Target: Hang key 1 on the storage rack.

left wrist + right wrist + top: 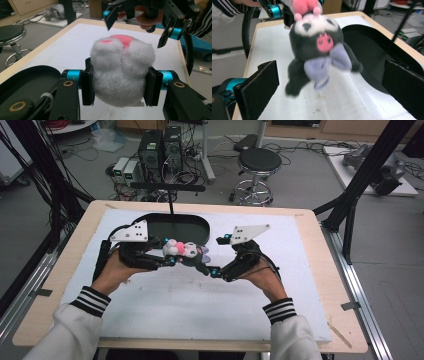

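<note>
Lab or robotics workroom: computer towers with tangled cables on the floor, black frame struts, rolling stool, wooden worktable.

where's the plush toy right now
The plush toy is mid-table in the high view, clamped at its white head in the left gripper, just in front of the black tray, with the open right gripper beside it.

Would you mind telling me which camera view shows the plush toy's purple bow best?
The right gripper view: the purple bow faces that camera, under the plush toy's pink nose. The left gripper view shows the toy's white and pink back, clamped by the left gripper. In the high view the toy is small and the bow cannot be made out.
</note>
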{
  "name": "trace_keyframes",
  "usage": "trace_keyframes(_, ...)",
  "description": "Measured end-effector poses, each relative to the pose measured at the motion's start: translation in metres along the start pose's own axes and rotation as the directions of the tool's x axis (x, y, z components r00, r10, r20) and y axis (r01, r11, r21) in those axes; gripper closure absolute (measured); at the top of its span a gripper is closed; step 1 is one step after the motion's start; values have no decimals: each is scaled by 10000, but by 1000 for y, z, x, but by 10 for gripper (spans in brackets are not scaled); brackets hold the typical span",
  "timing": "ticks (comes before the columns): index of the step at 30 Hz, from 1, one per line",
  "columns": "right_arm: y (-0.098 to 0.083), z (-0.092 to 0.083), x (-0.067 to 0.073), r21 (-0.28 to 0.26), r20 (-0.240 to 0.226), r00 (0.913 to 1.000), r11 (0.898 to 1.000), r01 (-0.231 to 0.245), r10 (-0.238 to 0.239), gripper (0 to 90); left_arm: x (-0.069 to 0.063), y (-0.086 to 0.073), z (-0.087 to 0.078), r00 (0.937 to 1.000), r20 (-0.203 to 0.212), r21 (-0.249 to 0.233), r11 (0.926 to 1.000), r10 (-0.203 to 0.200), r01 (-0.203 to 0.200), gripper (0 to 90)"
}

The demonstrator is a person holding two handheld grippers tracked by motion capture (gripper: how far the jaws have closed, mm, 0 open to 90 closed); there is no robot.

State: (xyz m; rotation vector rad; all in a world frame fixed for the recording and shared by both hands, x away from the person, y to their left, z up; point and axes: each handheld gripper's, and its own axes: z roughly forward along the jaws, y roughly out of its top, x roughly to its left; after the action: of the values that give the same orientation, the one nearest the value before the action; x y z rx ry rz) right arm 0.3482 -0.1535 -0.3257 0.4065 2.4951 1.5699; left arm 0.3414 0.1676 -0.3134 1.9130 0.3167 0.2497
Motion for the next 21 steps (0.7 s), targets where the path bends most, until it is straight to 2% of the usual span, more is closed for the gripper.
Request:
trace_keyframes(4, -12, -16, 4, -275, 725, 9972, 9995, -176, 195, 7, 4, 1, -4, 9995, -301, -77, 10000, -35, 33, 531)
trace_keyframes(6, -18, -24, 7, -444, 1191, 9924, 9987, -247, 298, 7, 7, 1, -8, 9985, -543, -121, 9999, -85, 79, 531)
trace_keyframes(8, -25, -33, 9, -886, 1564, 9861, 9951, -433, 568, 7, 11, 3, -12, 9966, -809, -135, 9998, -164, 154, 531)
trace_keyframes(11, -40, -46, 14, -1309, 2308, 9685, 9893, -645, 937, 7, 16, 6, -17, 9923, -1221, -142, 9997, -206, 191, 531)
trace_keyframes(14, -52, -56, 17, -1625, 2728, 9542, 9834, -804, 1231, 7, 22, 6, -22, 9858, -1649, -304, 9991, -329, 283, 531)
trace_keyframes(16, -60, -63, 20, -1882, 2903, 9465, 9782, -879, 1409, 6, 25, 6, -25, 9799, -1978, -161, 9996, -250, 223, 531)
trace_keyframes(19, -70, -72, 24, -2211, 3168, 9349, 9709, -914, 1602, 7, 30, 6, -27, 9739, -2239, -253, 9991, -382, 334, 531)
trace_keyframes(21, -78, -78, 26, -2468, 3450, 9212, 9643, -956, 1796, 7, 34, 6, -28, 9692, -2426, -225, 9990, -433, 390, 531)
